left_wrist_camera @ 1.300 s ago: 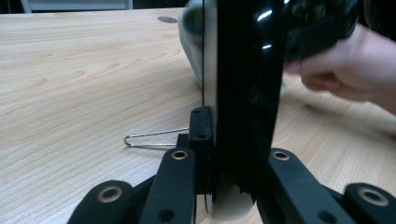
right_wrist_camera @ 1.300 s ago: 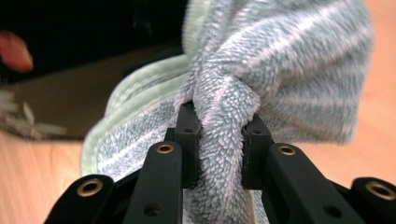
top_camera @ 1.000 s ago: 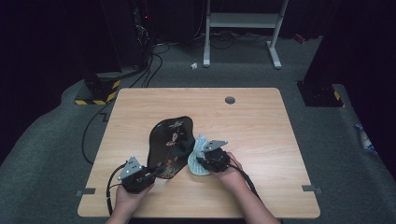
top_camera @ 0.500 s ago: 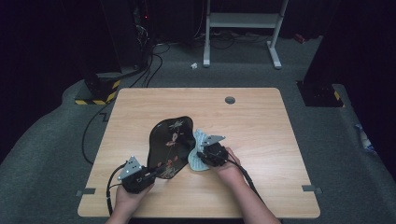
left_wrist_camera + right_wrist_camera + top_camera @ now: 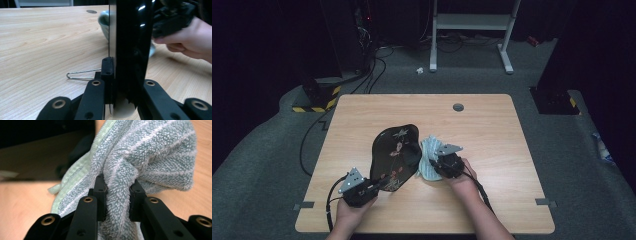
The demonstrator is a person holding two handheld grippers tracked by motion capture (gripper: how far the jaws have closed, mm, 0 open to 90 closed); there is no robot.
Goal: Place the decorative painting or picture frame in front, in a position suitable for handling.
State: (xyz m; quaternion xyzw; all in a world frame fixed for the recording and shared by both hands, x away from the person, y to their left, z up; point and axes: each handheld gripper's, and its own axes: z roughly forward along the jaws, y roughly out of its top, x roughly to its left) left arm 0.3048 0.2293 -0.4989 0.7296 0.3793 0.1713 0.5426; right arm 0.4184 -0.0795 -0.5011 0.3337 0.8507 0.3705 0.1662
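Cloth in the right gripper has slid closer against the black tray; left gripper pinches the tray's edge, so wiping goes on.

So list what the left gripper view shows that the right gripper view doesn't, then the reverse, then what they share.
Left gripper view alone: the left gripper clamped on the edge of the black tray, which stands on edge; a thin wire loop lying on the table; a hand holding the other gripper farther off.

Right gripper view alone: the right gripper pinching a bunched fold of the pale blue-green cloth, its weave and green hem close up.

Both: the wooden table, the dark tray and some of the cloth.
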